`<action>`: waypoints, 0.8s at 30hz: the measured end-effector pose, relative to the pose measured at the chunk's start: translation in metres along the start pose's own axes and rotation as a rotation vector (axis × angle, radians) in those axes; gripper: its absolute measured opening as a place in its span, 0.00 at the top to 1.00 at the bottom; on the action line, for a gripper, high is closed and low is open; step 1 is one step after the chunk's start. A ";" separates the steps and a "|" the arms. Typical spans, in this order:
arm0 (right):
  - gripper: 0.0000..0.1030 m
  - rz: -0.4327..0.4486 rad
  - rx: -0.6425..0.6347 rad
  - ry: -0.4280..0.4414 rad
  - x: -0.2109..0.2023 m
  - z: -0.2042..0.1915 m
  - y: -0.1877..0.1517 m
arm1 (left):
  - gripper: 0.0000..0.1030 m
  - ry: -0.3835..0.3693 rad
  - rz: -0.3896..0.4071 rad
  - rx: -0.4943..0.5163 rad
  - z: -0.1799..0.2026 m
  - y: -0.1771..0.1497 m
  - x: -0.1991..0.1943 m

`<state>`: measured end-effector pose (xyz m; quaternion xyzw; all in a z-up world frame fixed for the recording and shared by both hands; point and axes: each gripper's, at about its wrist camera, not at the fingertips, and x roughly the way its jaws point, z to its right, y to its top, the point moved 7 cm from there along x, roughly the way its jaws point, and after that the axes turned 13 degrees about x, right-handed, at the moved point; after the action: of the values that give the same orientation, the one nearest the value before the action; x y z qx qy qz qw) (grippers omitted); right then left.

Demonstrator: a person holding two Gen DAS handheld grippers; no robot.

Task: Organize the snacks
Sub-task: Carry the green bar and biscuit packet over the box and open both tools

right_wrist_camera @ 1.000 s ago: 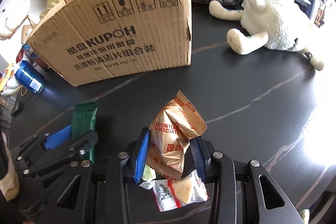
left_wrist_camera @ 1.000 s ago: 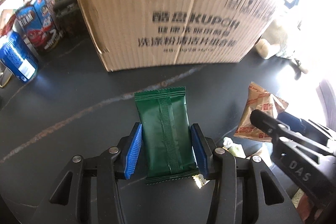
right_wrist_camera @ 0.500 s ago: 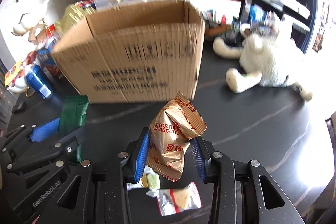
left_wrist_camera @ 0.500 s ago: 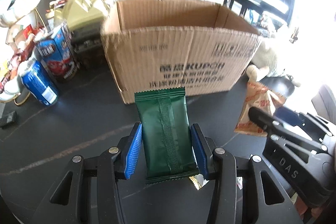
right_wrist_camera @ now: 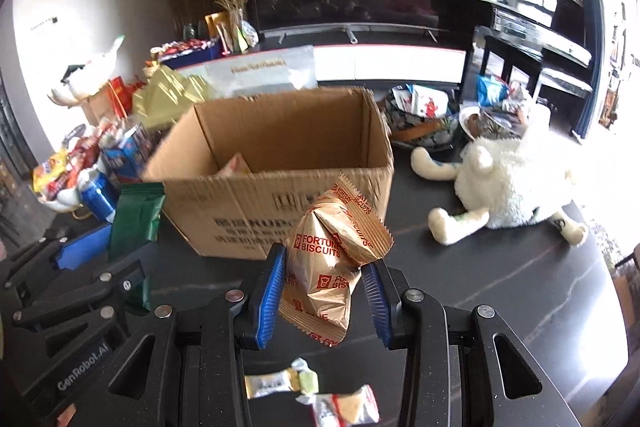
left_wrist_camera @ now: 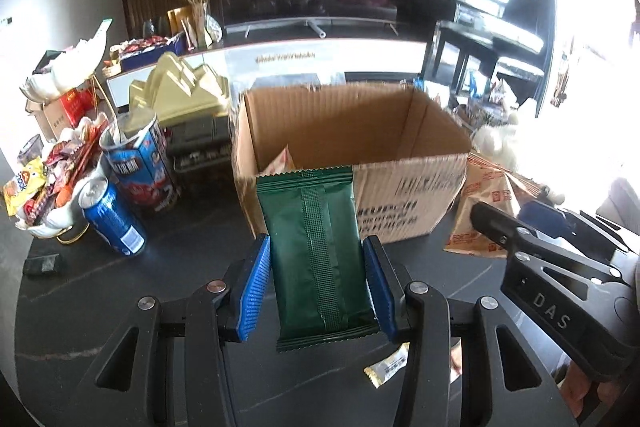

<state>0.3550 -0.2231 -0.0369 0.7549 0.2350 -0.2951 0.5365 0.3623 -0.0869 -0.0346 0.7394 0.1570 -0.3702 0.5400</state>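
Gripping a green packet (left_wrist_camera: pixel 320 251), the left tongs (left_wrist_camera: pixel 318 291) hang before the open box (left_wrist_camera: pixel 400 131); right tongs (right_wrist_camera: pixel 326 291) pinch a biscuit bag (right_wrist_camera: pixel 328 259). Cans (left_wrist_camera: pixel 114 223) crowd the desk's (right_wrist_camera: pixel 500 287) left edge, a plush toy (right_wrist_camera: pixel 508 183) the right.

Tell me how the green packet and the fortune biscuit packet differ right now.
The green packet is plain dark green; the biscuit packet is shiny copper with red lettering. The green packet is flat and smooth; the biscuit packet is puffed and crumpled. The green packet sits in the left gripper, the biscuit packet in the right gripper. Both are sealed, clamped between blue pads, and held off the table in front of the open cardboard box.
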 end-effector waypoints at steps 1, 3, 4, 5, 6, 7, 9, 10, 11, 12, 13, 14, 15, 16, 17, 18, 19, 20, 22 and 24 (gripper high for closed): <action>0.61 0.013 -0.011 0.004 -0.001 -0.004 0.006 | 0.55 -0.003 0.005 -0.005 -0.002 0.003 -0.001; 0.61 0.035 -0.026 0.010 -0.004 -0.010 0.012 | 0.55 -0.003 0.020 -0.010 -0.007 0.010 -0.002; 0.61 0.047 -0.034 0.019 -0.005 -0.013 0.017 | 0.55 0.000 0.027 -0.009 -0.009 0.014 -0.002; 0.61 0.063 -0.041 0.023 -0.007 -0.016 0.023 | 0.55 0.005 0.039 -0.010 -0.013 0.019 -0.002; 0.61 0.076 -0.048 0.023 -0.009 -0.018 0.027 | 0.55 0.007 0.047 -0.008 -0.016 0.023 -0.001; 0.61 0.089 -0.055 0.031 -0.010 -0.020 0.034 | 0.55 0.008 0.060 -0.004 -0.018 0.029 -0.001; 0.61 0.101 -0.062 0.038 -0.009 -0.023 0.042 | 0.55 0.019 0.075 0.003 -0.023 0.036 0.002; 0.61 0.108 -0.069 0.036 -0.006 -0.025 0.047 | 0.55 0.017 0.083 0.006 -0.024 0.040 0.003; 0.61 0.113 -0.076 0.042 -0.004 -0.027 0.051 | 0.55 0.014 0.090 0.010 -0.026 0.043 0.005; 0.61 0.118 -0.088 0.051 -0.001 -0.030 0.055 | 0.55 0.018 0.093 0.015 -0.028 0.046 0.008; 0.61 0.122 -0.095 0.052 0.001 -0.031 0.058 | 0.55 0.022 0.096 0.018 -0.029 0.049 0.010; 0.61 0.127 -0.103 0.054 0.004 -0.033 0.061 | 0.55 0.024 0.101 0.020 -0.031 0.052 0.013; 0.61 0.132 -0.110 0.060 0.008 -0.035 0.064 | 0.55 0.025 0.105 0.022 -0.032 0.055 0.016; 0.61 0.132 -0.115 0.059 0.012 -0.036 0.066 | 0.55 0.027 0.106 0.027 -0.032 0.058 0.019; 0.61 0.131 -0.120 0.061 0.014 -0.037 0.067 | 0.55 0.029 0.109 0.029 -0.034 0.062 0.023; 0.61 0.132 -0.130 0.067 0.018 -0.038 0.069 | 0.55 0.028 0.111 0.030 -0.035 0.066 0.027; 0.61 0.134 -0.138 0.068 0.022 -0.040 0.071 | 0.55 0.030 0.110 0.031 -0.036 0.069 0.032; 0.61 0.136 -0.143 0.065 0.025 -0.039 0.073 | 0.55 0.035 0.107 0.031 -0.037 0.073 0.038; 0.61 0.144 -0.140 0.067 0.031 -0.039 0.078 | 0.55 0.041 0.098 0.037 -0.036 0.078 0.047; 0.57 0.145 -0.136 0.072 0.037 -0.038 0.080 | 0.55 0.045 0.088 0.034 -0.037 0.083 0.057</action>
<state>0.4427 -0.2108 0.0003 0.7419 0.2183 -0.2112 0.5977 0.4678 -0.0930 -0.0133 0.7628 0.1303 -0.3318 0.5395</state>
